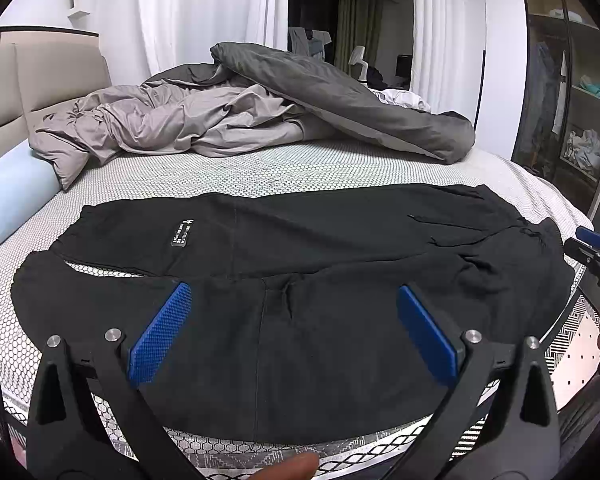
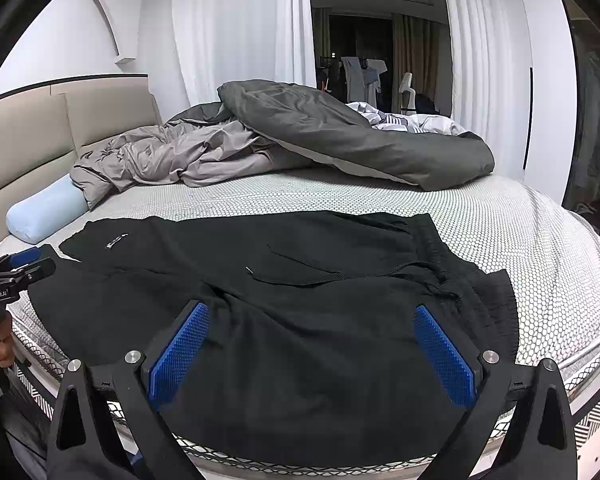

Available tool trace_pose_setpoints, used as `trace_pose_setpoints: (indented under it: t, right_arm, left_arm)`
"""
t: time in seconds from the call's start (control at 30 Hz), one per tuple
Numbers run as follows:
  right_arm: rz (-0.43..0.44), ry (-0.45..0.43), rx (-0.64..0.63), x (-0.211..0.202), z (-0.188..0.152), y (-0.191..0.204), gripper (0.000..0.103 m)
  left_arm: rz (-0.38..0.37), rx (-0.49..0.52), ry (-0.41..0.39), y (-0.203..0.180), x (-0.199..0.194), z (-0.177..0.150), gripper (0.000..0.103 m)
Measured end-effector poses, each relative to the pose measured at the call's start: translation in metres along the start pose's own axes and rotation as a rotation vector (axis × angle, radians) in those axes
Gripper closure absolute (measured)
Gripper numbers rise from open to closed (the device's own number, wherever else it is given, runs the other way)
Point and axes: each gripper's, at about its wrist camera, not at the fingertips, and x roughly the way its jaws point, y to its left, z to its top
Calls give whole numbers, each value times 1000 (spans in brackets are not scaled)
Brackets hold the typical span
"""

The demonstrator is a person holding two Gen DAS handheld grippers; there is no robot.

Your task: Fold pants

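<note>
Black pants [image 1: 300, 264] lie spread flat across the near part of the bed, legs to the left, waistband with drawstring to the right [image 2: 432, 264]. A white label [image 1: 183, 233] shows on the far leg. My left gripper [image 1: 294, 296] is open and empty, hovering over the near leg. My right gripper [image 2: 312, 316] is open and empty, hovering over the hip area near the waistband. The right gripper also shows at the right edge of the left wrist view [image 1: 596, 252]. The left gripper shows at the left edge of the right wrist view [image 2: 16, 268].
The mattress [image 2: 500, 232] has a white honeycomb cover. A crumpled grey duvet [image 1: 280, 112] lies at the back. A light blue pillow [image 1: 8, 196] sits at the left by the beige headboard [image 1: 40, 80]. A wardrobe [image 1: 568, 100] stands at the right.
</note>
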Motion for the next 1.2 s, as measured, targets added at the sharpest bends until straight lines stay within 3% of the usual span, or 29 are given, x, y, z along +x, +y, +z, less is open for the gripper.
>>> trace_pose_setpoints:
  t: [1.2]
  right_arm:
    - [-29, 11, -23, -1, -1, 2, 0]
  left_arm:
    - [4, 1, 0, 1, -1, 2, 1]
